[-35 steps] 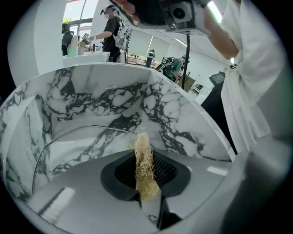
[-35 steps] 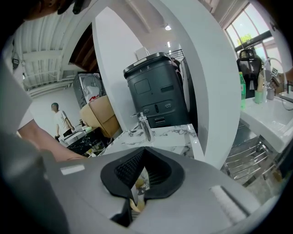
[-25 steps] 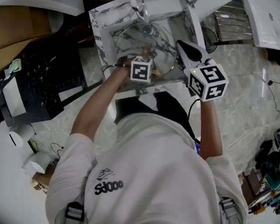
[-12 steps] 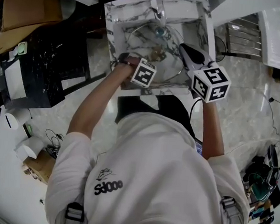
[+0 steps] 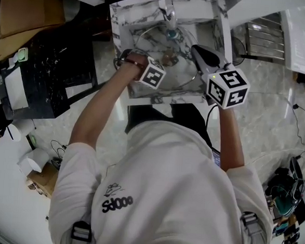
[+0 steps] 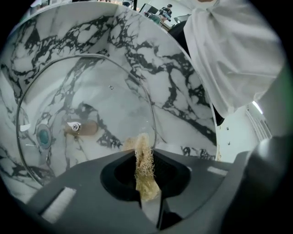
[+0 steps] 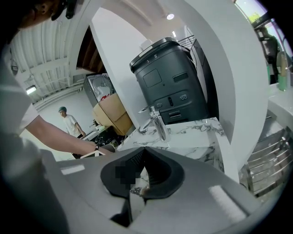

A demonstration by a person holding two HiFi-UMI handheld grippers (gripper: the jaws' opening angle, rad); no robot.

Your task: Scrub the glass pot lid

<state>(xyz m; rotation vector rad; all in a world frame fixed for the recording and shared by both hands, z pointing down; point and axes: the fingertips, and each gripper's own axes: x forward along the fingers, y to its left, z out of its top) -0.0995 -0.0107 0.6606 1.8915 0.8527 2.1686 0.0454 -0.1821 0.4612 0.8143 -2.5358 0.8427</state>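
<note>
Glass pot lid (image 6: 91, 100) lying in marble sink (image 6: 178, 87). Loofah scrubber (image 6: 144, 171) clamped in left gripper (image 6: 143, 150) at lid's 5 o'clock rim. Right gripper (image 7: 143, 151) pinched shut. Risk: unsteadied lid skidding under scrub pressure.

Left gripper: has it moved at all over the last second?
Yes, slightly: in the head view the left gripper now sits further left of the teal drain than a second ago.

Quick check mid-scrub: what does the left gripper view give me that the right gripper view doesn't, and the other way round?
Only the left gripper view: the glass lid lying in the basin, its knob, and the fibrous scrub pad pinched in the left gripper. Only the right gripper view: the faucet, a dark machine behind it, and a wire rack at right. Both: the veined marble sink.
</note>
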